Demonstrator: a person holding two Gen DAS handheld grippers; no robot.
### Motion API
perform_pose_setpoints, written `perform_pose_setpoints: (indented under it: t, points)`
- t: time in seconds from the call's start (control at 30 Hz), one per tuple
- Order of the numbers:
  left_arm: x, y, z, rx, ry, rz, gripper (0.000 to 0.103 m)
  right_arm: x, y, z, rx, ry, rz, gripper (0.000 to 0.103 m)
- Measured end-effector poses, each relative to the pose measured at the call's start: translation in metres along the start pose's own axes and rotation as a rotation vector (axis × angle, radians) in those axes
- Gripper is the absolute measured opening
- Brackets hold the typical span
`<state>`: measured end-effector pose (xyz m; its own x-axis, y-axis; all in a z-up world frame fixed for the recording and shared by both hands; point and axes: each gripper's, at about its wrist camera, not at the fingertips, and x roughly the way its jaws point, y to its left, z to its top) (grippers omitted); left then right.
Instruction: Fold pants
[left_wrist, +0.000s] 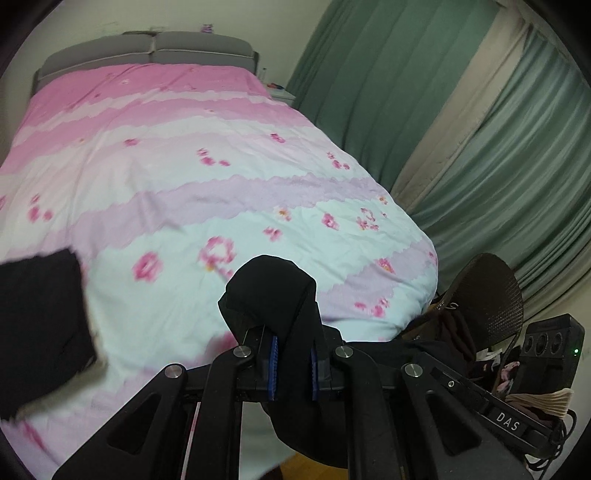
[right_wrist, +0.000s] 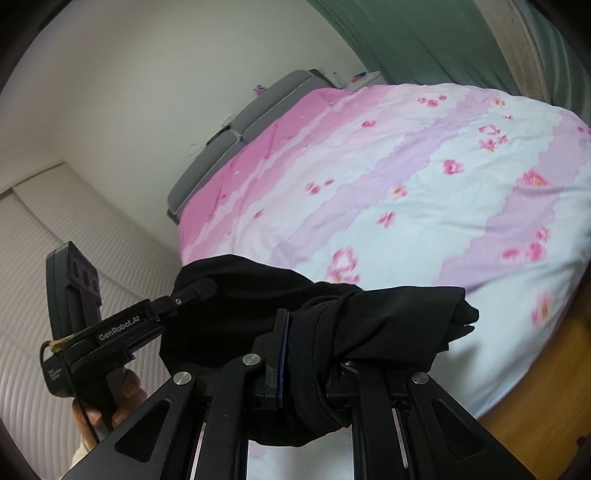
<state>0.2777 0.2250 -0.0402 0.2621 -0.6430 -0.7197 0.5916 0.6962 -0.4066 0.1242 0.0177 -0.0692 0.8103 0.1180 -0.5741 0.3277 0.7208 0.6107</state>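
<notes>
The left gripper (left_wrist: 293, 363) is clamped on a bunched fold of the black pants (left_wrist: 273, 291). The right gripper (right_wrist: 310, 363) is likewise clenched on the same pants (right_wrist: 369, 317). The pants hang between both grippers, raised above the foot edge of the bed (left_wrist: 184, 166) with the pink floral cover.

The pink bedspread (left_wrist: 207, 155) is lying open ahead; black pants (left_wrist: 273, 291) are blocking both jaws, curtains (left_wrist: 424, 92) crowding the side.
</notes>
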Motion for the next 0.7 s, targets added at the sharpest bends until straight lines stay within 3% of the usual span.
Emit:
perform_pose_setpoints:
  t: [0.33, 0.47, 0.7]
  points:
    - [-0.112, 0.058, -0.038, -0.144, -0.078, 0.026, 0.014, -0.032, 0.079, -0.065, -0.07, 0.058, 0.108, 0.013]
    - [-0.152, 0.08, -0.033, -0.153, -0.135, 0.045, 0.014, -0.034, 0.115, -0.075, -0.092, 0.062, 0.167, 0.013]
    - [-0.209, 0.152, -0.003, -0.139, -0.203, 0.056, 0.014, -0.016, 0.192, -0.083, -0.138, 0.036, 0.245, 0.013]
